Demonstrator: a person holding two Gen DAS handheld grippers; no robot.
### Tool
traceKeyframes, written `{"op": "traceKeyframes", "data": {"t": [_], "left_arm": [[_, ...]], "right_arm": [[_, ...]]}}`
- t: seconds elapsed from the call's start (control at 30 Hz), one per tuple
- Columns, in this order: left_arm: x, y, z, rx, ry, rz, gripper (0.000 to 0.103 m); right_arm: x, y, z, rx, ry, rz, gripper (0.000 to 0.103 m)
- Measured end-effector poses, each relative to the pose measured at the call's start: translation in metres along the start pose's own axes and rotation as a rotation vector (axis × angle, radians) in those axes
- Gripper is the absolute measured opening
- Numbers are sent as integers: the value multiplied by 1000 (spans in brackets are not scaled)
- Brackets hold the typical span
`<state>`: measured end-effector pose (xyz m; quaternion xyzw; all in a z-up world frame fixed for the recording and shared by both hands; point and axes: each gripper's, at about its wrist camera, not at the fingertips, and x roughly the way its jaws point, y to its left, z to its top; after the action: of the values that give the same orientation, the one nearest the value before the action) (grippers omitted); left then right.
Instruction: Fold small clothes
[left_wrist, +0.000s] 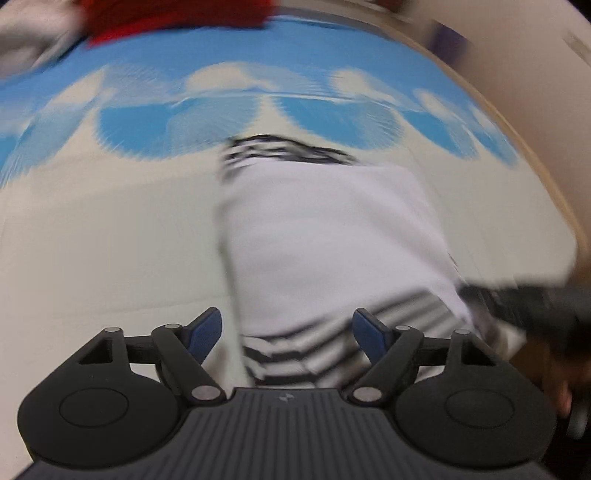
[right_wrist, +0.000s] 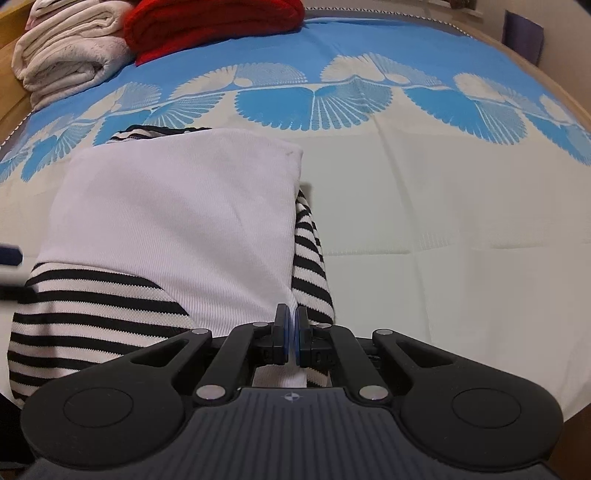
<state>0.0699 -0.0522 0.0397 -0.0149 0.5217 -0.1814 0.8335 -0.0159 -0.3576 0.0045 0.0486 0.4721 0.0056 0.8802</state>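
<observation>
A small white garment with black-and-white striped sleeves (right_wrist: 177, 221) lies partly folded on the bed; it also shows, blurred, in the left wrist view (left_wrist: 325, 236). My right gripper (right_wrist: 291, 325) is shut on the garment's near right edge, white cloth pinched between the blue pads. My left gripper (left_wrist: 288, 328) is open, its fingers either side of the striped near edge (left_wrist: 295, 354), holding nothing. The right gripper shows as a dark blur at the right in the left wrist view (left_wrist: 535, 306).
The bed cover (right_wrist: 443, 221) is cream with a blue fan-pattern band. A folded red garment (right_wrist: 210, 26) and folded white towels (right_wrist: 66, 48) are stacked at the far left. A wooden bed edge (right_wrist: 554, 77) runs along the right.
</observation>
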Motion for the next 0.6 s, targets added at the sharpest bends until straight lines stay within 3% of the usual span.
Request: {"op": "traceKeyframes", "data": {"t": [0.07, 0.13, 0.2, 0.23, 0.3, 0.4, 0.53, 0.57, 0.6], "left_arm": [[11, 12, 5, -104, 35, -4, 76], [17, 14, 7, -116, 52, 9, 76], [19, 10, 8, -110, 55, 26, 76], [19, 10, 9, -116, 52, 26, 76], [18, 10, 8, -128, 47, 27, 76], [19, 9, 11, -130, 42, 33, 76], [20, 14, 12, -148, 32, 29, 76], [18, 14, 13, -152, 23, 28, 76], [16, 14, 14, -156, 14, 21, 76]], "right_arm": [[-1, -1, 1, 11, -9, 11, 2], [-4, -6, 2, 49, -17, 48, 7], [-10, -16, 3, 143, -22, 145, 10], [-13, -20, 3, 178, -24, 186, 23], [-21, -30, -1, 243, -32, 260, 36], [-23, -34, -9, 263, 1, 310, 42], [-13, -27, -23, 148, 75, 289, 38], [-15, -26, -25, 131, 71, 292, 32], [-18, -27, -25, 126, 64, 310, 4]]}}
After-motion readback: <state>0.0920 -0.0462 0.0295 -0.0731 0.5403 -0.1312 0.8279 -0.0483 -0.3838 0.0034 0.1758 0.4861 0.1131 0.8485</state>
